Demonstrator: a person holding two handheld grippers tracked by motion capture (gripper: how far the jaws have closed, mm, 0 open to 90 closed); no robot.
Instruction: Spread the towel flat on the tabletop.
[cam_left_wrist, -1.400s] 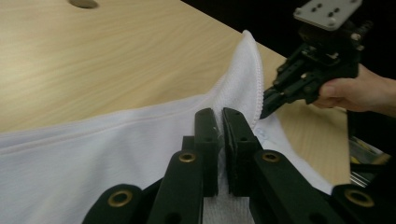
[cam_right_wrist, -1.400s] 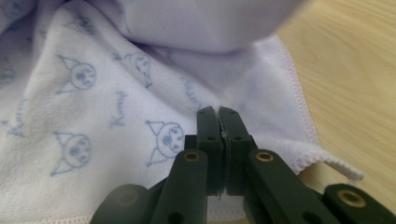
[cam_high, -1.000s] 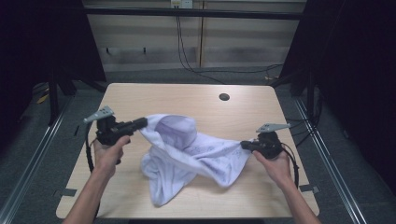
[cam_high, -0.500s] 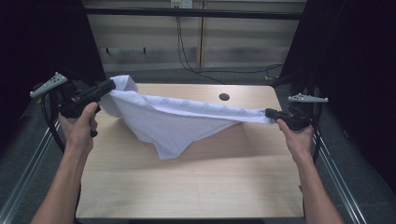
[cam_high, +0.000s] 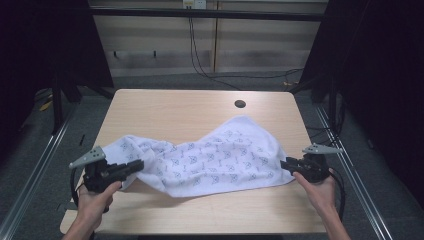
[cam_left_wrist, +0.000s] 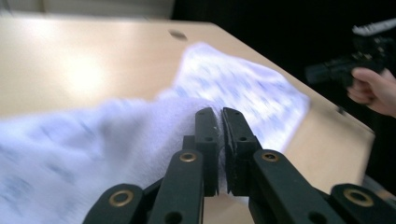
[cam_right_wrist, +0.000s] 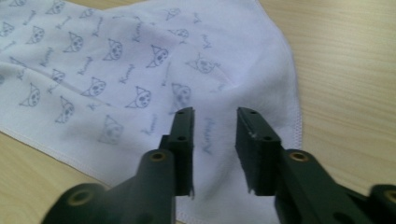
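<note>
One soft, light white printed cotton towel (cam_high: 210, 160) spread mid-table, limp, best pinched at hemmed corners. Left gripper (cam_high: 131, 167) clamped on nine-o'clock corner; right gripper (cam_right_wrist: 214, 140) just opened, pads clear, three o'clock.

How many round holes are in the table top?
1. The hole is near the far edge of the table, right of its middle, just beyond the patterned white towel. The towel covers part of the top, so another could be hidden under it.

Even overhead light, dark surrounds; left gripper view blurred, tabletop (cam_left_wrist: 84, 70) glaring.
</note>
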